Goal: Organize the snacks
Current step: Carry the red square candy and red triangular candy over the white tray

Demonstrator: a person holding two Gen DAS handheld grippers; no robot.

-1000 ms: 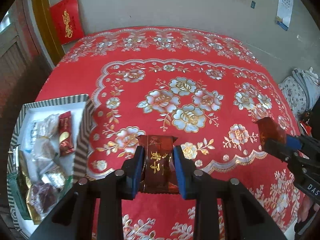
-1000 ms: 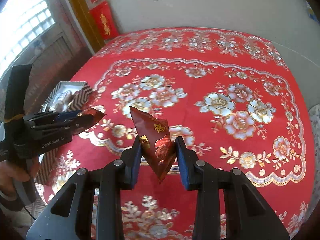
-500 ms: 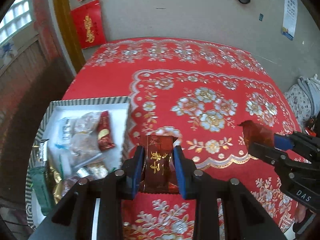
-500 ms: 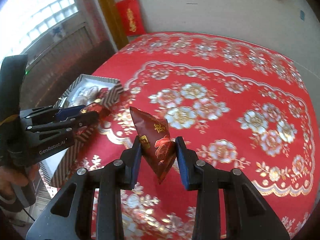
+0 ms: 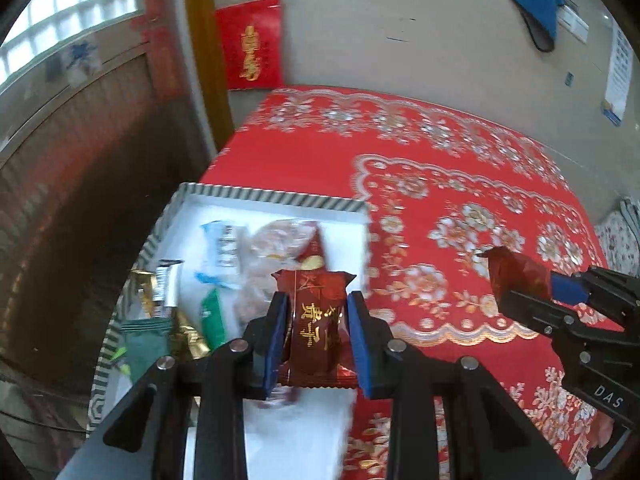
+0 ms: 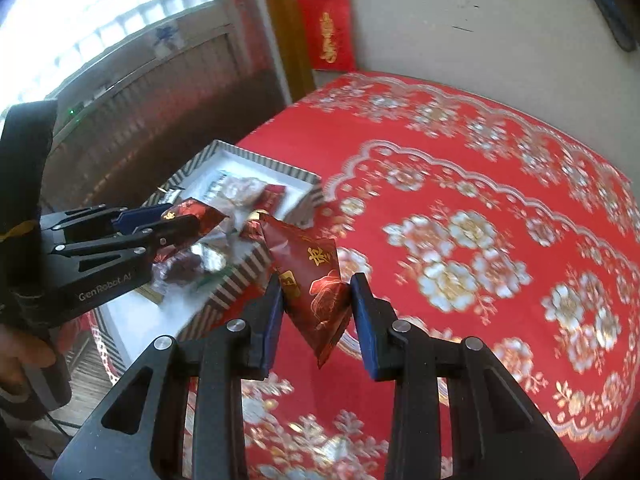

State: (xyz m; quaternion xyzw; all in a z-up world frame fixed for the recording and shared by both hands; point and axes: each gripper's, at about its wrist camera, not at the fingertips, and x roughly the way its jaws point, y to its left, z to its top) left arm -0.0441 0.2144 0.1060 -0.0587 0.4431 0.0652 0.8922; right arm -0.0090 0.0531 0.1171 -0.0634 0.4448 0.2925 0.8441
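My left gripper [image 5: 316, 340] is shut on a dark red snack packet [image 5: 314, 320] with gold characters and holds it over the near right part of the striped box [image 5: 272, 197]. The box has a white inside and holds several wrapped snacks [image 5: 224, 252]. My right gripper [image 6: 316, 312] is shut on a second dark red snack packet [image 6: 312, 276], tilted, above the tablecloth just right of the box [image 6: 240, 276]. The left gripper also shows in the right wrist view [image 6: 176, 226] over the box. The right gripper shows at the right in the left wrist view [image 5: 532, 292].
A red tablecloth [image 6: 460, 208] with gold and white flowers covers the table. The box sits at the table's left edge, beside a dark wooden panel [image 5: 80, 184] and a window. A wall with red hangings [image 5: 250, 44] stands behind the table.
Both grippers have moved left with their packets. The left gripper has gone from above the tablecloth to above the box. The right gripper has come up close to the box's right side.
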